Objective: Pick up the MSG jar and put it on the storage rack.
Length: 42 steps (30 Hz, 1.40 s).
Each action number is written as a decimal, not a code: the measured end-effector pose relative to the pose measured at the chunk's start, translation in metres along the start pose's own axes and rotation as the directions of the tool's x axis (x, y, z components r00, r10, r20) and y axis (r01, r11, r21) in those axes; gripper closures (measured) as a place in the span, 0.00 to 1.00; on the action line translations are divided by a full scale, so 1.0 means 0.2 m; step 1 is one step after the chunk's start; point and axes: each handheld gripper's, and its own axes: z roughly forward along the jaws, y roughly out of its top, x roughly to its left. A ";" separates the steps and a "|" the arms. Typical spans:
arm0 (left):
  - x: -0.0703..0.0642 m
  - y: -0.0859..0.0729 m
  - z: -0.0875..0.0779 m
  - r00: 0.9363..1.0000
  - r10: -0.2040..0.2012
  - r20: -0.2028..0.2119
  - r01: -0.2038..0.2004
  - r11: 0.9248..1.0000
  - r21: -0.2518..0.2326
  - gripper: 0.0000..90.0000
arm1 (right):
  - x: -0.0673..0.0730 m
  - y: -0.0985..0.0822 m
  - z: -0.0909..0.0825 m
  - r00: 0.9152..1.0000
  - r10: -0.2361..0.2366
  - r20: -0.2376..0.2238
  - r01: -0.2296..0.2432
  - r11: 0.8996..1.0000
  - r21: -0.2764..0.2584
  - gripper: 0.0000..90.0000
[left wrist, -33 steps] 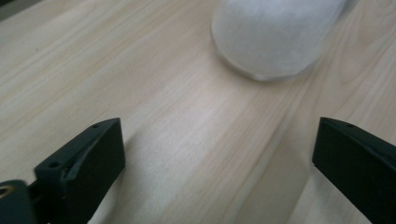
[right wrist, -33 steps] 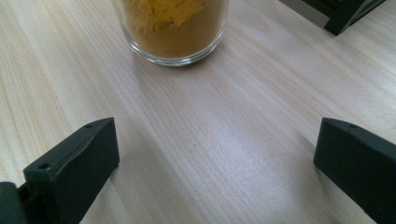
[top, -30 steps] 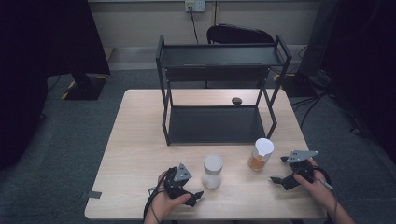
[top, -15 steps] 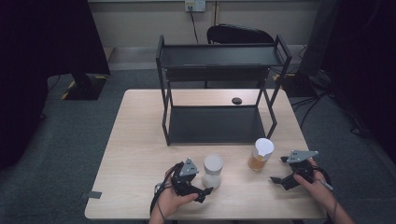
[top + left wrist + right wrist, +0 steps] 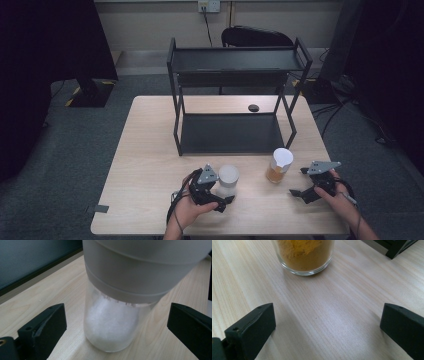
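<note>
A glass jar of white powder (image 5: 228,181) with a pale grey lid stands near the table's front edge. My left gripper (image 5: 224,192) is open, one jaw on each side of it. In the left gripper view the white jar (image 5: 112,327) stands upright between the wide-apart jaws of my left gripper (image 5: 117,315), and neither jaw touches it. A jar of orange powder (image 5: 278,166) with a white lid stands to the right. My right gripper (image 5: 299,183) rests open just right of it. In the right gripper view the orange jar (image 5: 305,253) stands ahead of the empty right gripper (image 5: 328,317).
A black two-tier rack (image 5: 235,75) stands on the back half of the wooden table (image 5: 150,165). A small dark round object (image 5: 253,107) lies behind the rack's lower shelf. A dark chair (image 5: 257,36) stands beyond the table.
My left gripper has moved right and forward until its jaws stand on both sides of the white jar. The right gripper and both jars have stayed in place.
</note>
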 end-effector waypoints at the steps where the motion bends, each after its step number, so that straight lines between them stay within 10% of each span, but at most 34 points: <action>1: 0.00 0.00 0.00 1.000 -0.001 0.000 0.001 1.000 0.000 0.02 | 0.00 0.00 0.00 1.000 0.000 0.000 0.000 1.000 0.000 0.00; 42: -0.02 0.12 0.05 0.998 0.060 -0.009 -0.060 0.998 -0.015 0.36 | 0.00 0.00 0.00 1.000 0.000 0.000 0.000 1.000 0.000 0.00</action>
